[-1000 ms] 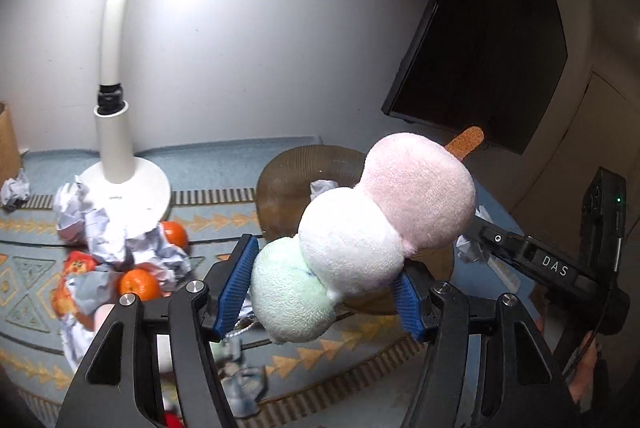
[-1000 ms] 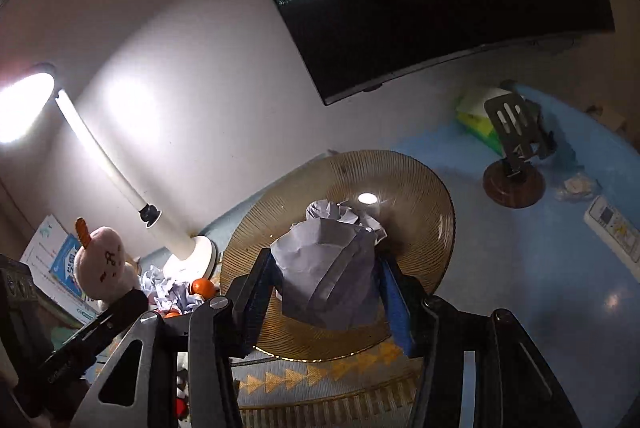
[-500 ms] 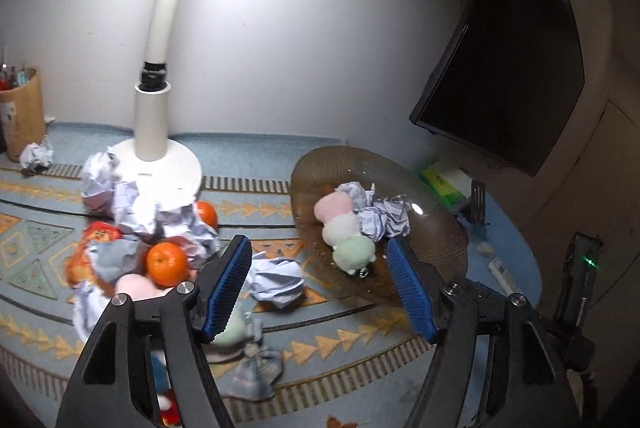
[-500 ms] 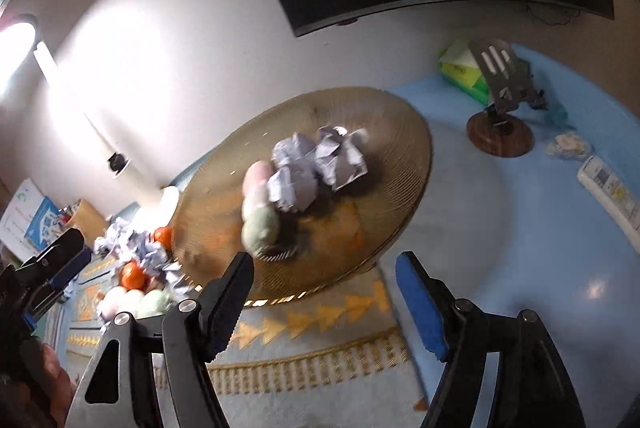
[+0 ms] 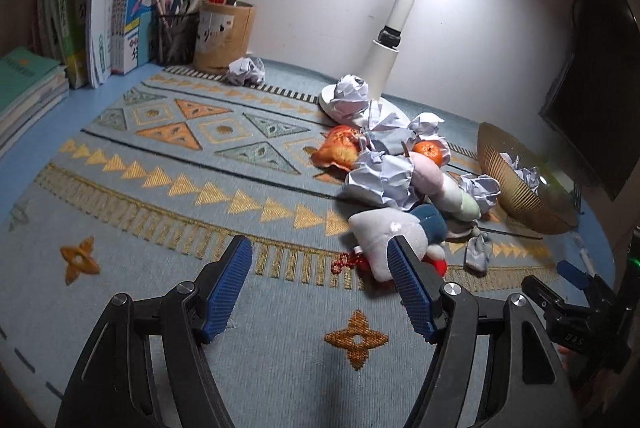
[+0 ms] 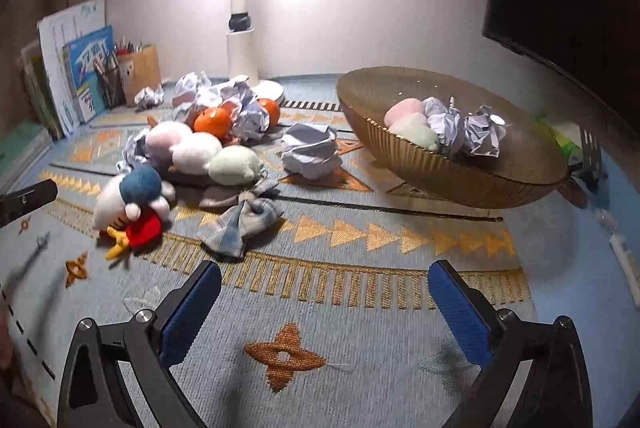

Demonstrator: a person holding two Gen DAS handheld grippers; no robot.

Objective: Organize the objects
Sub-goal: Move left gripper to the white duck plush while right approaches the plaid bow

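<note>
Your left gripper (image 5: 320, 284) hangs over the patterned mat (image 5: 180, 163) with its jaws apart and nothing between them. Just past the right-hand finger (image 5: 408, 288) lies a white plush toy (image 5: 380, 228). Farther ahead and to the right is a heap of crumpled paper (image 5: 380, 179), with an orange (image 5: 430, 151) and the ribbed bowl (image 5: 516, 195) beyond.

Dango plush (image 6: 412, 125) & paper ball (image 6: 482, 131) now in bowl (image 6: 460, 171); both grippers emptied, pulled back.
</note>
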